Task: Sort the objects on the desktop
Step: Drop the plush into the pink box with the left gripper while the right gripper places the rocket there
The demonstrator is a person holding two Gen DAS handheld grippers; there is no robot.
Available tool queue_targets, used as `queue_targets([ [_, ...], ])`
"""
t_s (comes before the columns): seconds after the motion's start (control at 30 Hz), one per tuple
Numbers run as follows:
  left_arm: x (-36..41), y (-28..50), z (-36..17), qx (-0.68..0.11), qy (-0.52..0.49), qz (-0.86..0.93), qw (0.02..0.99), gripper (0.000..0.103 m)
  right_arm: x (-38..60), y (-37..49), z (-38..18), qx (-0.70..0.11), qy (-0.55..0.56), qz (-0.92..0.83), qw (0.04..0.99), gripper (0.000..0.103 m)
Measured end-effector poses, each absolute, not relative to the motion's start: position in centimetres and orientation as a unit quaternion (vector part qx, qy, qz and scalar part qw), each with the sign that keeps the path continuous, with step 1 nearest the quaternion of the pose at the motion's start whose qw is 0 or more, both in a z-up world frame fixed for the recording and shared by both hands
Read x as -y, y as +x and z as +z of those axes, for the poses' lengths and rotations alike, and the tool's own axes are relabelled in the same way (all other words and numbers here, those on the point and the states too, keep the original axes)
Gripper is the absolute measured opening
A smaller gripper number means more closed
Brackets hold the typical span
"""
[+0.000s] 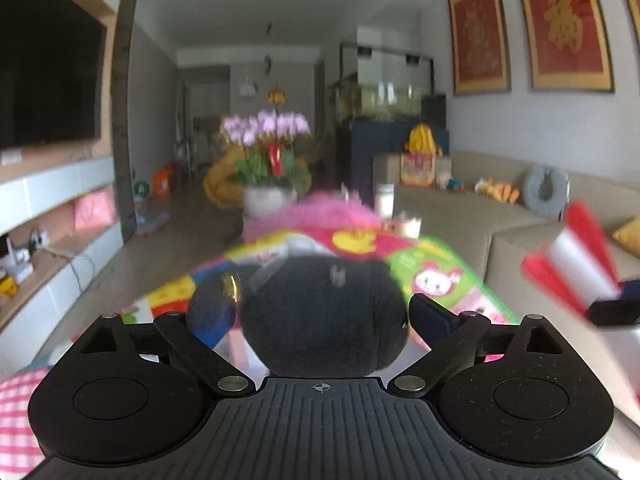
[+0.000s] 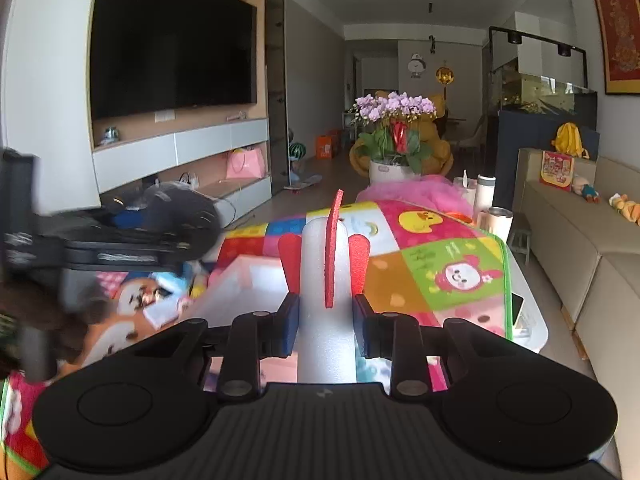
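Observation:
A round black plush toy (image 1: 320, 320) fills the space between the fingers of my left gripper (image 1: 316, 312), which is shut on it across a wide span; the blue right pad (image 1: 430, 314) presses its side and the left pad is hidden behind the plush. In the right wrist view the same toy (image 2: 180, 208) hangs in the air at the left, blurred. My right gripper (image 2: 326, 320) is shut on a white foam rocket (image 2: 326, 248) with red fins, held above the table. That rocket (image 1: 576, 260) also shows at the right edge of the left wrist view.
A colourful cartoon mat (image 2: 440, 272) covers the table. A white open box (image 2: 248, 284) sits under the rocket. A phone (image 2: 518, 308) lies at the right edge, with cups and a bottle (image 2: 498, 220) beyond. A pink fluffy item (image 2: 416, 192) and an orchid pot (image 2: 392, 140) stand at the far end.

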State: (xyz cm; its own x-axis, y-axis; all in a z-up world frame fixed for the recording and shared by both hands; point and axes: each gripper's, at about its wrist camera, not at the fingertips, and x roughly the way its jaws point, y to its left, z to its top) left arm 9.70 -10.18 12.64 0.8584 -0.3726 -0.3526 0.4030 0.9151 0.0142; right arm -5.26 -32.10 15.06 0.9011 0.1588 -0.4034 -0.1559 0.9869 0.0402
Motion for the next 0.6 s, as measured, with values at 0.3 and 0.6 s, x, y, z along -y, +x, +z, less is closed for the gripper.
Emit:
queue_targets([
  [0.3, 6.1, 6.0, 5.4, -0.251, 0.035, -0.169, 0.952, 0.103, 31.6, 1.6, 15.8, -0.210, 0.039, 0.092, 0.973, 0.028],
  [0.6, 1.3, 3.1, 2.5, -0.299, 0.002, -0.124, 0.946, 0.103, 29.4, 12.3, 12.0, -0.288, 0.123, 0.061, 0.948, 0.030],
])
